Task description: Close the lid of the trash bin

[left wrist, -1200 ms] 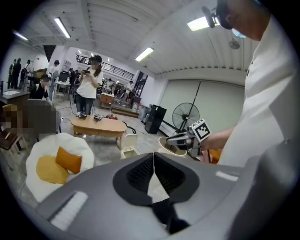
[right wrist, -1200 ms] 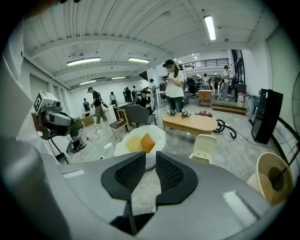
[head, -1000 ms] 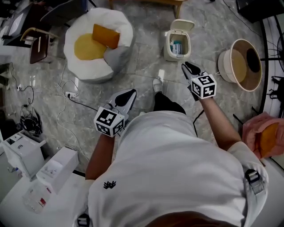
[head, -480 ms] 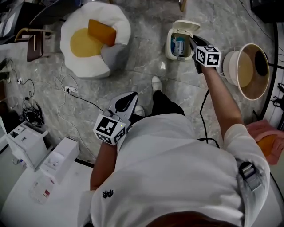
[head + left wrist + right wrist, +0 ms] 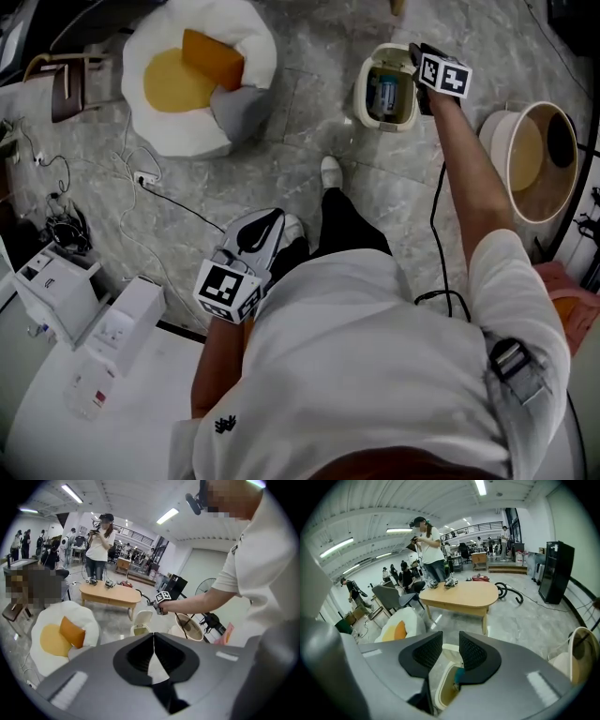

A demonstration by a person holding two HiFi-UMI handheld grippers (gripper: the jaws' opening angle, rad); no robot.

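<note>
Right gripper (image 5: 418,51): jaws a little apart and clamped on nothing. It is held at arm's length at the top of the head view, just over the far side of the bin (image 5: 360,94).
Left gripper (image 5: 263,228): jaws pressed together and empty. It hangs idle by the person's waist, left of centre.
Lid (image 5: 449,648): upright at the bin's far edge. In the right gripper view its pale top shows through the gap between the jaws. Whether a jaw touches it cannot be told.
Bin: on the stone floor at top centre, with its mouth open and blue rubbish visible inside.
Around: a beanbag (image 5: 234,112) sits at upper left and a basket (image 5: 495,131) at the right edge. A table (image 5: 461,595) stands beyond the bin in the right gripper view.
Progress: the reach to the lid looks complete, but the closing itself is not yet done.
Left to do: most likely to tip the lid towards the person and press it down until it seats on the rim.
</note>
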